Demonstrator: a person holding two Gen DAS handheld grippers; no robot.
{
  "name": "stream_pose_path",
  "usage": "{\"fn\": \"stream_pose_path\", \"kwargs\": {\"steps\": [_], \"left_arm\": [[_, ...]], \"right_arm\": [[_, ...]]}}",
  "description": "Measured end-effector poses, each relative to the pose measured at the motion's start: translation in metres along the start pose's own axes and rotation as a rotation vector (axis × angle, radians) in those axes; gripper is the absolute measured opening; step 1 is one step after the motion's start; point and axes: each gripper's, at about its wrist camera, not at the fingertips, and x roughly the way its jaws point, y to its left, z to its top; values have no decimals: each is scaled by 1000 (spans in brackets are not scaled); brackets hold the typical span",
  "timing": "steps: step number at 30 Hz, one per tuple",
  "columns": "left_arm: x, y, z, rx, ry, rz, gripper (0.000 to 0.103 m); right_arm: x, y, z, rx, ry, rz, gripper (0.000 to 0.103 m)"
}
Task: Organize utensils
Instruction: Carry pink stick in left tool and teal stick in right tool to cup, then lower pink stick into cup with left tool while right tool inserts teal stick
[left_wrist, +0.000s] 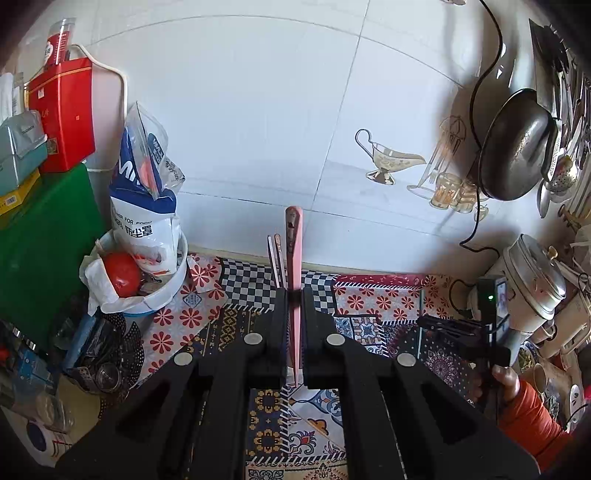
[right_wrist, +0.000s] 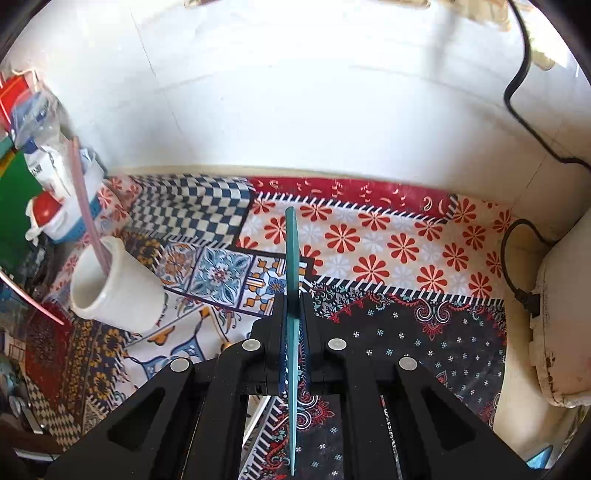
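The left claw (left_wrist: 294, 295) is gripping a pink utensil (left_wrist: 293, 251), its jaws pressed against the flat sides so that the utensil is standing edge-on between them, one end rising toward the white tiled wall (left_wrist: 240, 110) and the other end poking out behind the pads. Two thin sticks (left_wrist: 277, 258) are showing just left of the pink utensil; what is holding them cannot be told. The right claw (right_wrist: 293, 299) is clamping a teal utensil (right_wrist: 291, 258), likewise edge-on, with a long part running back below the jaws. Both claws are hanging over a bench covered by a patchwork cloth (right_wrist: 388, 251) of red flowers, blue checks and dark panels. In the right wrist view a white cup (right_wrist: 118, 288) is sitting on the cloth at the left, well apart from the teal utensil, and a pink stick (right_wrist: 86, 206) is leaning in its mouth. In the left wrist view a hand (left_wrist: 504, 380) in an orange sleeve is holding the other tool at the right edge, a white bowl (left_wrist: 170, 288) with a red ball is resting at the left near a blue-and-white bag (left_wrist: 142, 192), and a dark pan (left_wrist: 517, 147) is hanging on the wall.
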Motion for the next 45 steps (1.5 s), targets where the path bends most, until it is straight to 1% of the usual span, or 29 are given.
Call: {"fn": "stream_pose_path", "kwargs": {"steps": [6, 10, 13, 16, 18, 20, 24, 27, 31, 39, 45], "left_arm": [[-1, 0, 2, 5, -11, 2, 4], [2, 0, 6, 5, -16, 9, 4], [4, 2, 11, 2, -27, 18, 4], [6, 3, 16, -1, -39, 24, 4], [9, 5, 20, -6, -42, 29, 4], [13, 8, 22, -12, -44, 32, 4], [26, 13, 23, -25, -33, 45, 4], [40, 16, 20, -35, -10, 47, 4], [59, 18, 14, -42, 35, 60, 4], [92, 17, -1, -28, 120, 66, 4], [107, 15, -5, -24, 156, 65, 4]], "right_arm": [[-56, 17, 21, -10, -145, 46, 6], [-71, 42, 46, -34, -223, 81, 5], [-81, 61, 60, -63, -265, 109, 6], [-88, 79, 72, -86, -296, 157, 6], [-94, 94, 79, -113, -314, 184, 6], [-96, 106, 78, -138, -324, 218, 6], [-91, 133, 79, -194, -301, 279, 6], [-78, 151, 74, -246, -265, 288, 6], [-54, 165, 67, -299, -197, 285, 6], [-7, 167, 56, -326, -67, 254, 6], [6, 165, 55, -333, -23, 254, 6]]}}
